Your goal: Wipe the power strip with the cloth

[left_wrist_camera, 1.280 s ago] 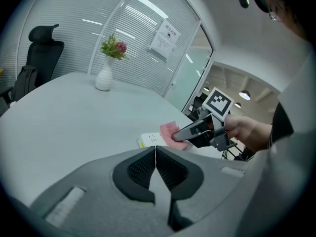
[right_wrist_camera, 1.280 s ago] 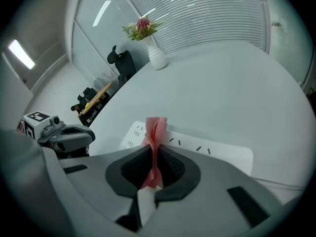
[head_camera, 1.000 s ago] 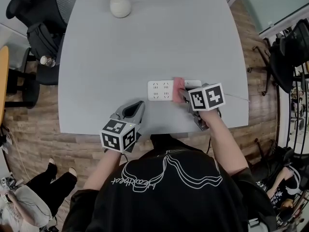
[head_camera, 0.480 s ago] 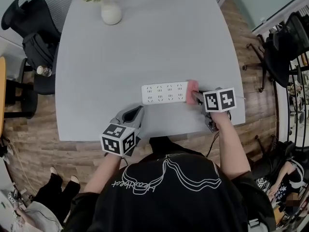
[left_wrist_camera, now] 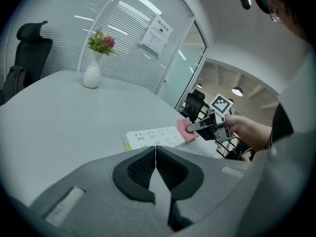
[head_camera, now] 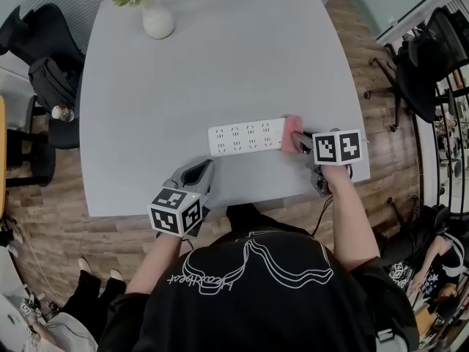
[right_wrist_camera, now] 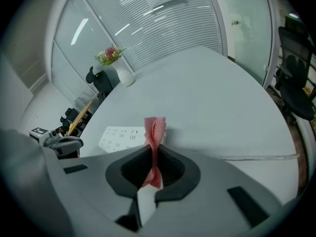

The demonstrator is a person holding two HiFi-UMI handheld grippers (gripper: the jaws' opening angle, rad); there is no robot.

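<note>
Fingers (right_wrist_camera: 174, 171) of the right gripper (right_wrist_camera: 154, 164) are clamped on the pink cloth (right_wrist_camera: 155, 127), while the left gripper (left_wrist_camera: 155, 158) has its jaws pressed together and empty, low over the near edge of the grey table (head_camera: 220, 72). Black office chairs (head_camera: 44, 79) stand off the table's left side. The white power strip (head_camera: 245, 137) lies lengthwise near the front edge, its right end covered by the cloth and the right gripper. At the far left corner stands a white vase (head_camera: 157, 22) of flowers. A thin white cord (right_wrist_camera: 256, 157) trails off to the right.
</note>
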